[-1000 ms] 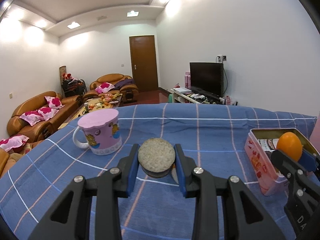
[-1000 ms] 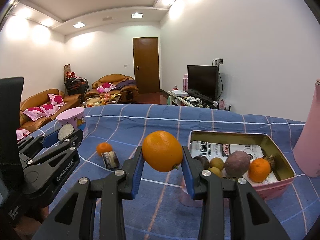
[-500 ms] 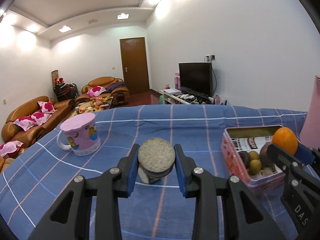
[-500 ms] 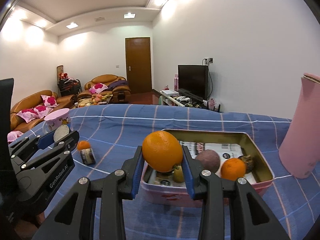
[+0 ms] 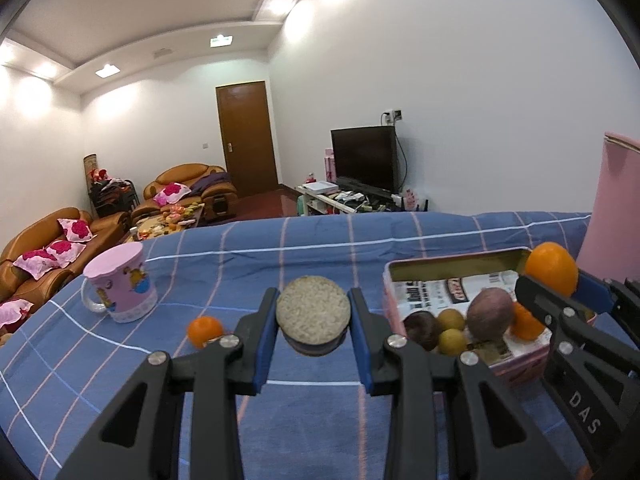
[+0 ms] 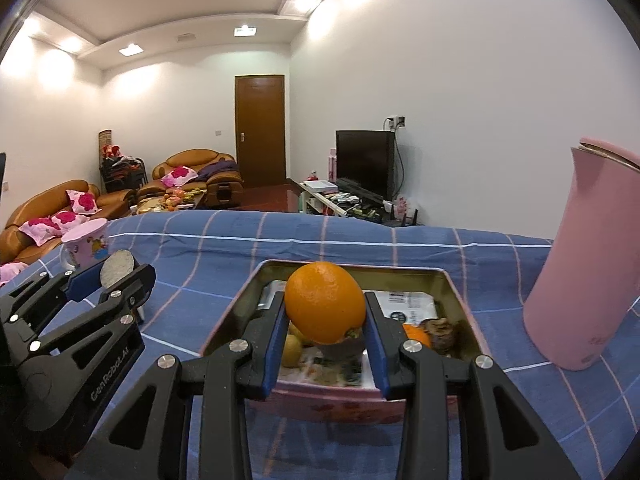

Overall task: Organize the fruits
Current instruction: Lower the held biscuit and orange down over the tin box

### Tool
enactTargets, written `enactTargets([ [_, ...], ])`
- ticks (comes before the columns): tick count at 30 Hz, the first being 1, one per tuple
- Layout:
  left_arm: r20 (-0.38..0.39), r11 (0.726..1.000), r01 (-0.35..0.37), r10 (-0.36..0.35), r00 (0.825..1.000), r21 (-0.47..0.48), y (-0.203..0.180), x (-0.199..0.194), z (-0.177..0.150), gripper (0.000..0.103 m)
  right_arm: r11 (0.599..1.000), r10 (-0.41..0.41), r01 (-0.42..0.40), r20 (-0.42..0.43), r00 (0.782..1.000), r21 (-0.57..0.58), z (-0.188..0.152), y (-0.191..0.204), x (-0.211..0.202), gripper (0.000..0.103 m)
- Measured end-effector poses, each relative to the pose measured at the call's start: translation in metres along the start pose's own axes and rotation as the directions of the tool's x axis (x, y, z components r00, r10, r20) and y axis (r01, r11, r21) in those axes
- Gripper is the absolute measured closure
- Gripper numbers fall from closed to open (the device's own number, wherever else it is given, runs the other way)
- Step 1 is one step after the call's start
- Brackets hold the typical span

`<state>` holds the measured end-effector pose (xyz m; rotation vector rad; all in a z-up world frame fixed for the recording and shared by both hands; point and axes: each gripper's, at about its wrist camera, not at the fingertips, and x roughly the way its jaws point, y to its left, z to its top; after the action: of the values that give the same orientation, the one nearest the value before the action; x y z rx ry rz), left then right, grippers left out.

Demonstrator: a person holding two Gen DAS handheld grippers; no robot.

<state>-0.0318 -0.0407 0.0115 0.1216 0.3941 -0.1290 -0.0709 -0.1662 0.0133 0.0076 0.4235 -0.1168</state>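
Right gripper (image 6: 325,340) clamps orange (image 6: 325,307) above tin (image 6: 460,304); I lower before releasing. Left gripper (image 5: 313,336) grips round cake (image 5: 313,312).

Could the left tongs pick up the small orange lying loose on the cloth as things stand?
Probably not yet: the left tongs are already shut on a round biscuit, though the small orange lies unobstructed beside them.

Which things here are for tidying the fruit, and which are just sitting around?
For the job:
- big orange in the right gripper
- pink tin with fruit inside
- small orange on the cloth

Just lying about:
- round biscuit in the left gripper
- cartoon mug
- tall pink flask
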Motion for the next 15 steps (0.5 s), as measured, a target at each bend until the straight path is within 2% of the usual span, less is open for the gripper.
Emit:
enactTargets([
  [15,-0.008,0.998,0.056,-0.056,0.998,0.038,-0.051,0.012,0.009,0.067,0.998,-0.069,0.069,0.001,0.998,0.002,0.003,-0.046,0.009,0.065],
])
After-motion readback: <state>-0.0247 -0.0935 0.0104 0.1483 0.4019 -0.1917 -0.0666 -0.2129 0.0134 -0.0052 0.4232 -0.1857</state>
